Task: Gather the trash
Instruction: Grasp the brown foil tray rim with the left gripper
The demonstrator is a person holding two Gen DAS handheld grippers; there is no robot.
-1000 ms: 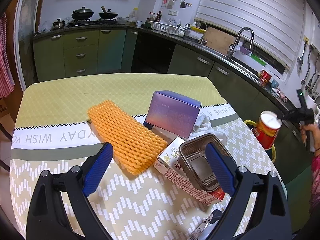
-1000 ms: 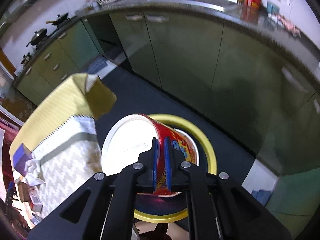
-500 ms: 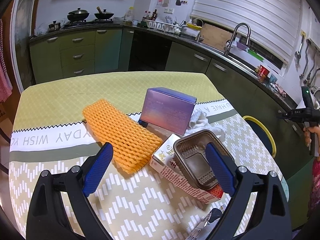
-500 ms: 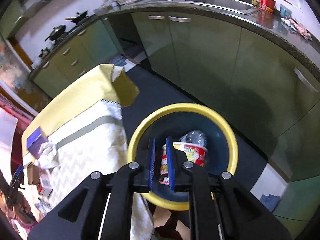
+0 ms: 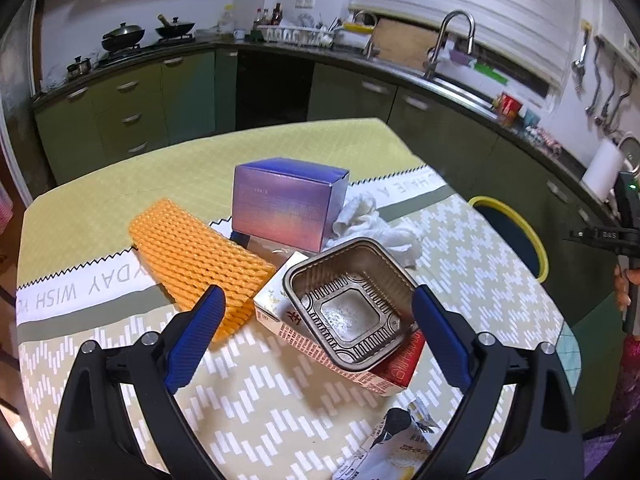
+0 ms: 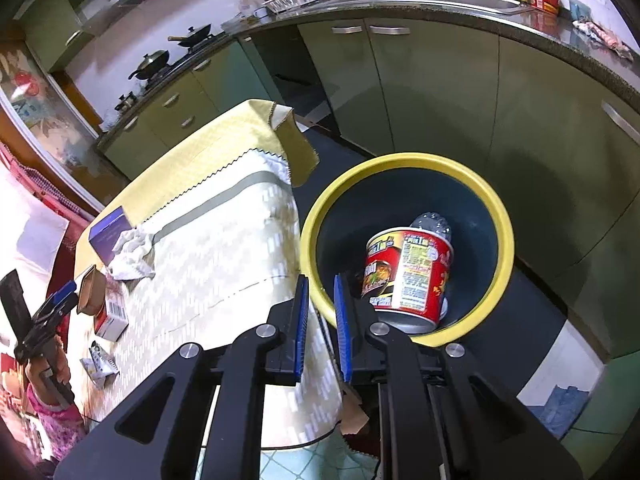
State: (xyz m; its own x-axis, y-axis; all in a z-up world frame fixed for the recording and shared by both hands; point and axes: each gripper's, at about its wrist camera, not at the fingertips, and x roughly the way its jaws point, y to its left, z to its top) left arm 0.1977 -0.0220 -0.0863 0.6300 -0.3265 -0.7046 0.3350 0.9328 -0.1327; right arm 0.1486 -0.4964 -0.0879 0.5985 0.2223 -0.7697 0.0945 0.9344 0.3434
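left tongs wide; right tongs opening, empty

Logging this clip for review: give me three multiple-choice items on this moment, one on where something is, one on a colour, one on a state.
1. Where is the red noodle cup?
A. Inside the bin
B. On the table
C. In the right gripper

2. What colour is the foam net on the table?
A. Green
B. Orange
C. White

3. How does the foil tray sit?
A. Upside down on the floor
B. Open side up, on the carton
C. Clamped in the left gripper

Answers:
1 A, the cup lies within the yellow rim, clear of the opening, empty jaws.
2 B, the mesh sleeve is orange.
3 B, its hollow faces up and the wide-open jaws stand clear of it.
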